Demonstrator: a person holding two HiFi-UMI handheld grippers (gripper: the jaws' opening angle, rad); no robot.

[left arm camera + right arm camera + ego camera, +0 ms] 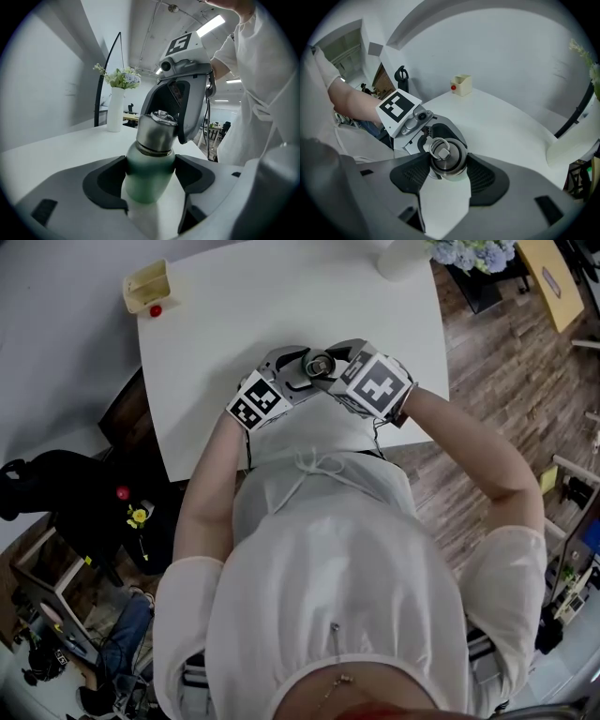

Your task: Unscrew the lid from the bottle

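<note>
Green metal bottle (149, 164) with ringed steel lid (446, 158), located at the 6 o'clock edge of the white table (281, 306). The left hand-held gripper (151, 180) clamps the bottle's body at 9 and 3 o'clock. The right hand-held gripper (449, 172), angled steeply down, has its pads closed on the lid. A small yellow box (148, 285) stands at the table's 10 o'clock corner.

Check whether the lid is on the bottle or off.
On. The lid sits on the neck of the bottle, with the right gripper closed round it. Whether it's loosened, cannot tell.
</note>
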